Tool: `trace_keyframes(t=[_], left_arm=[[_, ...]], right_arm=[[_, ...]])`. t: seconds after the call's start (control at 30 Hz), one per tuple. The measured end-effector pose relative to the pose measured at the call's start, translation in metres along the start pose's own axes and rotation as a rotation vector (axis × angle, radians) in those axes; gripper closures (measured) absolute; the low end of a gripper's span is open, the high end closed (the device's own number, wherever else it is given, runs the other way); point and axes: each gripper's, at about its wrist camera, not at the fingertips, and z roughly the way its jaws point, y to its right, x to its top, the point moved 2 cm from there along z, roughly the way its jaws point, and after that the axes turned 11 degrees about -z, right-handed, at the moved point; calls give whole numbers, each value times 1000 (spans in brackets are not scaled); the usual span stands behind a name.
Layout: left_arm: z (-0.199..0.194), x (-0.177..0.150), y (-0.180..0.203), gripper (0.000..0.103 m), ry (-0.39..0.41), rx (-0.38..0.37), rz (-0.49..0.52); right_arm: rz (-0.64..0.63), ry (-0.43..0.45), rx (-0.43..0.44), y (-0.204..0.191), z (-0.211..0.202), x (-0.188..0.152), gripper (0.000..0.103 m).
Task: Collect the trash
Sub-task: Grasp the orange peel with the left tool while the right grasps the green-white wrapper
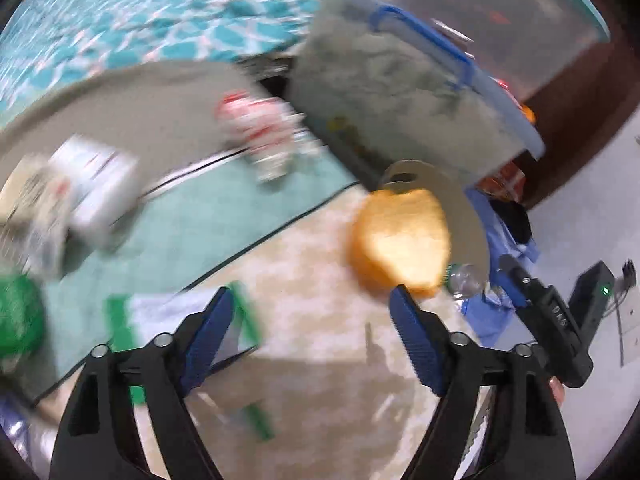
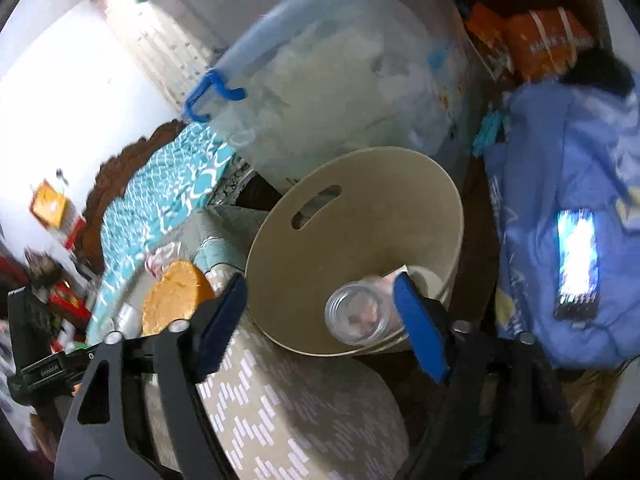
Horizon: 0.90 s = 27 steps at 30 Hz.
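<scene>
A: Any writing you can read?

B: Little. The orange packet (image 2: 544,46) behind the beige bin (image 2: 360,232) carries pale letters, too smeared to make out. In the left view the right gripper's black body shows small letters I cannot read with any certainty.

A: What does each view have that the other lacks?

B: Only the right view shows the lit phone (image 2: 578,260) lying on the blue cloth (image 2: 560,160) to the right of the bin, and the inside of the bin. Only the left view shows the green thing (image 1: 18,316), the white box (image 1: 98,184) and the red-and-white wrapper (image 1: 260,128) on the bedding well to the left of the bin, all blurred.

A: Containers?

B: The bin holds a clear plastic bottle (image 2: 360,314), mouth towards the camera, lying against its near wall, with something pale under it. Behind the bin sits a clear storage tub (image 2: 340,92) with a blue latch (image 2: 212,96); its contents are just a pale blur. An orange round thing (image 1: 400,240) rests just left of the bin.

A: The fingers?

B: The right gripper (image 2: 320,304) stands with jaws apart over the bin's near rim; the bottle lies beside the right finger and I cannot tell whether they touch. The left gripper (image 1: 312,308) is spread wide with nothing between its jaws, near the orange thing
</scene>
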Motion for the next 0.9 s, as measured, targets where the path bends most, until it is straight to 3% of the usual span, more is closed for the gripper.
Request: trace_keyframes(t=[0.17, 0.33, 0.37, 0.43, 0.47, 0.5, 0.57, 0.6, 0.67, 0.77, 0.9], left_arm=[[-46, -7, -27, 32, 75, -29, -29], [-85, -10, -45, 32, 128, -77, -57], [-90, -13, -45, 32, 134, -80, -56], [-98, -18, -48, 33, 142, -94, -52], [-100, -18, -48, 36, 140, -101, -50], [-101, -20, -49, 40, 136, -108, -46], [-105, -29, -52, 43, 122, -128, -37], [-107, -36, -54, 43, 117, -135, -28], [-108, -48, -56, 43, 109, -137, -14], [-109, -67, -57, 33, 94, -134, 4], [-106, -88, -64, 33, 83, -88, 16]], right_arm=[[-80, -84, 86, -37, 25, 17, 40], [-98, -197, 83, -52, 72, 25, 41], [-93, -226, 99, -54, 80, 23, 46], [-79, -304, 186, -62, 95, 12, 80], [-81, -290, 184, -67, 93, 8, 88], [-103, -273, 207, -74, 86, 6, 88], [-84, -325, 359, -90, 77, -6, 88], [-105, -344, 397, -103, 69, -13, 88], [-190, -369, 437, -130, 56, -30, 88], [-300, -422, 493, -172, 45, -63, 89], [-373, -487, 586, -208, 41, -93, 86]])
